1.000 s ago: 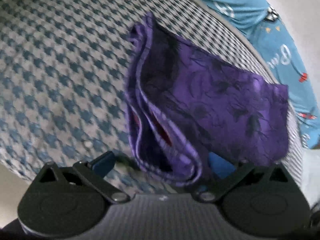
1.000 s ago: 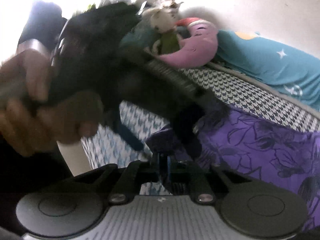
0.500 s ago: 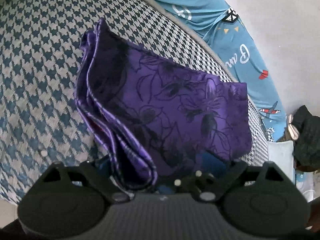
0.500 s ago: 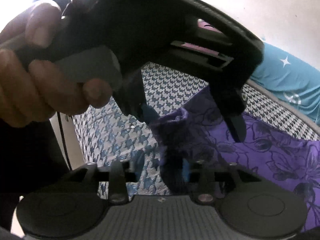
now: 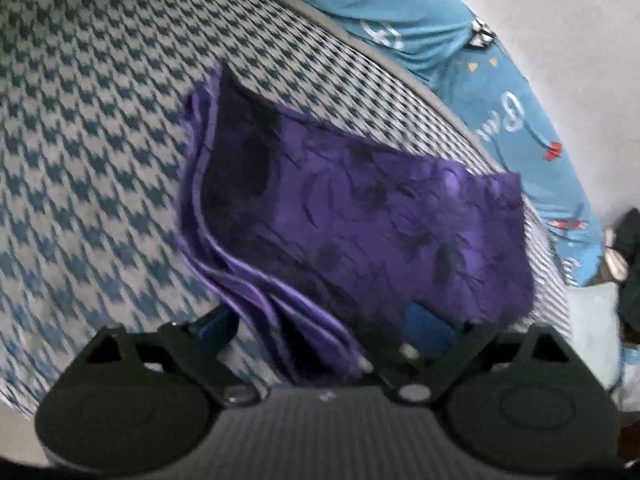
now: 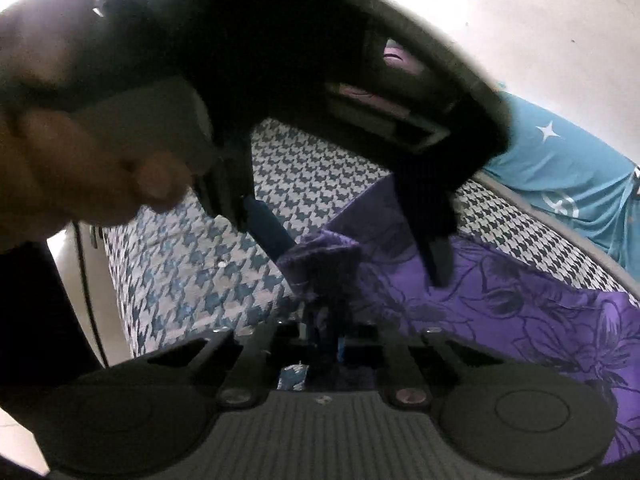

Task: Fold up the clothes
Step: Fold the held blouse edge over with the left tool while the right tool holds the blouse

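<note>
A purple floral cloth (image 5: 360, 216), folded into several layers, lies on the blue-and-white houndstooth bed cover (image 5: 88, 152). My left gripper (image 5: 324, 328) straddles the cloth's near edge. Its jaws stand wide and are opening, and the blue fingers (image 5: 218, 326) do not press on the cloth between them. The right wrist view shows the same left gripper (image 6: 352, 244) from the side, held by a hand (image 6: 80, 168). My right gripper (image 6: 324, 332) is shut on a bunched corner of the purple cloth (image 6: 520, 312), which stands up just under the left gripper.
A teal printed fabric (image 5: 420, 12) runs along the white wall behind the bed. The bed's pale side edge (image 6: 92, 280) drops off at the left. A dark object (image 5: 632, 264) sits at the far right. A pink plush (image 6: 392, 56) shows behind the left gripper.
My right gripper's jaws opened partway around the cloth's corner, then closed on it. The left gripper stayed wide over the cloth's near edge and turned a little.
</note>
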`<state>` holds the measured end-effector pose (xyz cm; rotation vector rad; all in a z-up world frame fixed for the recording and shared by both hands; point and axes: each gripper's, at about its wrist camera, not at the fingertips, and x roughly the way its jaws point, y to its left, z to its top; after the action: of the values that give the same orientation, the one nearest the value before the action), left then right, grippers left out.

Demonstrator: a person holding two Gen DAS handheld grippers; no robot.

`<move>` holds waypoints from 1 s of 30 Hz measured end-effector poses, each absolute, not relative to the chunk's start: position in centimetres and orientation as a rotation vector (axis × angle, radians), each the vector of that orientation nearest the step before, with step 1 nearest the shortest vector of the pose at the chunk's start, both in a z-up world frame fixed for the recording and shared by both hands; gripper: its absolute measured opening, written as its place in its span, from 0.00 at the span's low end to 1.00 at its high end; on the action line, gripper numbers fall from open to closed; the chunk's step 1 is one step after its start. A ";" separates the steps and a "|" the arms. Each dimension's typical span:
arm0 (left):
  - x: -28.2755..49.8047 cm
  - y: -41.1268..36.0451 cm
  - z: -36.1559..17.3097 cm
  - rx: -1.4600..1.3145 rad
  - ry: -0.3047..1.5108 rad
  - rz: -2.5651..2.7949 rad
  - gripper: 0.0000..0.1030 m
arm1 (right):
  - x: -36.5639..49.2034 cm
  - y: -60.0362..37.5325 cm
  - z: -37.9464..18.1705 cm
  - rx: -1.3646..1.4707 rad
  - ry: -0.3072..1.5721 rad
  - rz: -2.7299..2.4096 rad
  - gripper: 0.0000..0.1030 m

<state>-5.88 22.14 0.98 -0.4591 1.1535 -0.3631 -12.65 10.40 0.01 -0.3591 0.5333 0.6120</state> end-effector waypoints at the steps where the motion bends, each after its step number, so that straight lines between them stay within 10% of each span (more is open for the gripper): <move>1: -5.4 22.4 0.8 -0.461 1.153 -0.345 0.95 | -12.7 10.2 0.2 -0.353 0.529 0.614 0.10; 15: 1.5 24.1 -1.4 -0.442 1.124 -0.212 0.91 | -14.5 7.9 1.9 -0.295 0.490 0.602 0.09; 26: 3.0 22.8 -1.8 -0.384 1.071 -0.136 0.49 | -14.5 7.1 3.0 -0.286 0.478 0.600 0.09; 30: 3.3 22.0 -2.2 -0.395 1.056 -0.158 0.20 | -14.6 6.8 3.2 -0.286 0.472 0.594 0.09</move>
<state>3.30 21.99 -2.18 -0.3949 1.0563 -0.1583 -14.56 6.76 3.21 -0.2856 0.4723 0.5937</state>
